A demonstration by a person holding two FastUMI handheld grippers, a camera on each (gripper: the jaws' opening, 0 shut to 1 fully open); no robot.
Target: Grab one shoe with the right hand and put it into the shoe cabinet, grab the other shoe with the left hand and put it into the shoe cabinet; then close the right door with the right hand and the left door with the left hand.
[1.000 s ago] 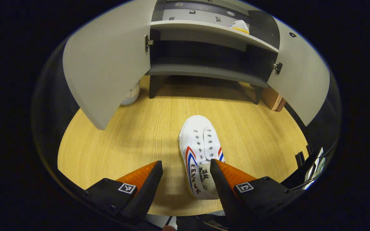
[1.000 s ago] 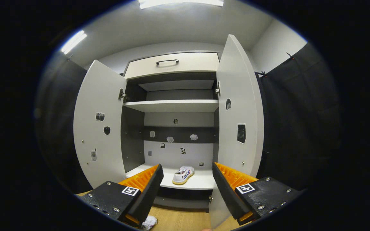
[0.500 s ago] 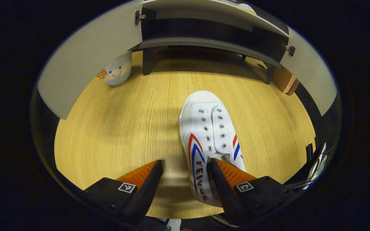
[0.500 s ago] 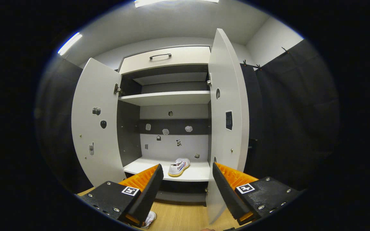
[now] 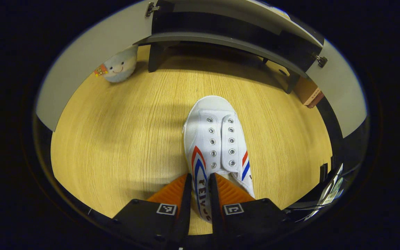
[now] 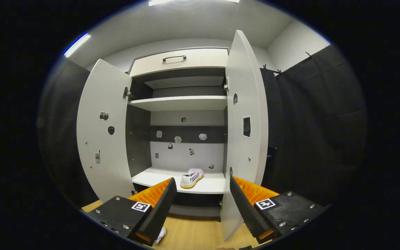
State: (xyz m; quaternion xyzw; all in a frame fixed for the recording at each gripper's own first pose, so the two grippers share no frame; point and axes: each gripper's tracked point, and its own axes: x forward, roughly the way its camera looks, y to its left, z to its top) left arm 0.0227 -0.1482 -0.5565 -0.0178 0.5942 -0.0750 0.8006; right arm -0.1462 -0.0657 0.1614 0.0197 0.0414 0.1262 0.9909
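The shoe on the floor [image 5: 217, 146] is a white canvas sneaker with two rows of metal eyelets, no laces, and red and blue chevron stripes on each side; dark lettering runs along its near flank. It lies on the wooden floor [image 5: 123, 139] in front of the shoe cabinet [image 5: 227, 38], toe toward the cabinet. Its heel end is hidden behind the left gripper [image 5: 199, 184], whose jaws are clamped on the shoe's side wall — one finger outside, one inside the opening. To the left of the cabinet's foot, by the left door [image 5: 92, 59], sits a round plush toy [image 5: 118, 64]; a brown box [image 5: 309, 95] shows at the right door [image 5: 339, 90], partly cut off. In the right gripper view, the other shoe [image 6: 192, 177] rests on the cabinet's lower white shelf [image 6: 151, 177], small and hard to read in detail, with a yellowish sole edge. Both doors stand open. The right gripper [image 6: 202, 187] hangs before the cabinet, jaws wide apart and holding nothing — a sliver of white shoe peeks out below its left finger.
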